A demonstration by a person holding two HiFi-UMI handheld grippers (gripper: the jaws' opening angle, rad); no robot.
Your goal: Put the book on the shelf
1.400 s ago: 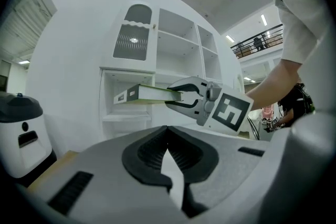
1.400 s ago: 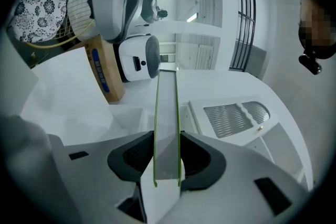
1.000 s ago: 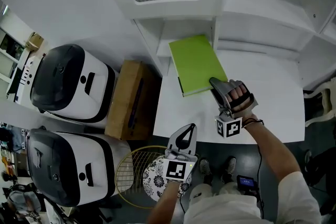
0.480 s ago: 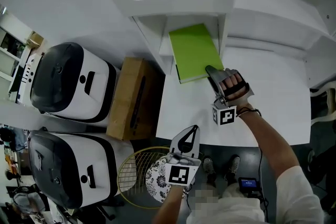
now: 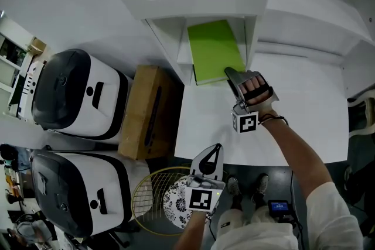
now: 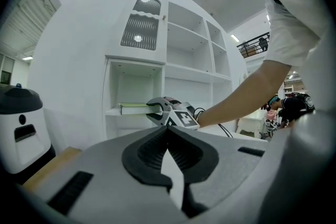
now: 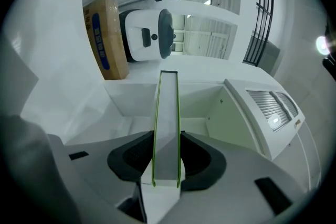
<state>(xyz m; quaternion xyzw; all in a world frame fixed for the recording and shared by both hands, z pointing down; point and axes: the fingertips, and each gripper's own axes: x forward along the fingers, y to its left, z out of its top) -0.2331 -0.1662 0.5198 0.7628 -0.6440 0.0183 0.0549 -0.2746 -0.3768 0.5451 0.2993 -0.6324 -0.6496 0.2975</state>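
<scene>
A: Two claws were in play. What was each doing, starting from the left?

B: Past the box (image 5: 146, 111) beside the desk (image 5: 293, 108), the left gripper (image 5: 212, 149) hung off the desk's near edge. Its jaws were pressed together on nothing, and it had no part in the job.

A: And the book?

B: The book (image 5: 212, 50) lay flat. Its far part was inside a cubby of the shelf (image 5: 252, 32), and its near end poked out over the desk. From the left gripper view it sat about level with the cubby's board. Whether it rested on that board I couldn't tell.

A: The right one?

B: The right gripper (image 5: 230, 73) was clamped on the book's near right corner. Its jaws stood partly apart, with the book's thickness pinched between the pads.

A: What could have gone wrong from there?

B: I judged three things. The book ran close to the cubby's right wall, so a push angled right could have jammed a corner against it. Letting go too soon, with the near end overhanging, could have tipped it out onto the desk. A corner grip also gives little hold against twist, so a hard shove might have skewed it.
</scene>
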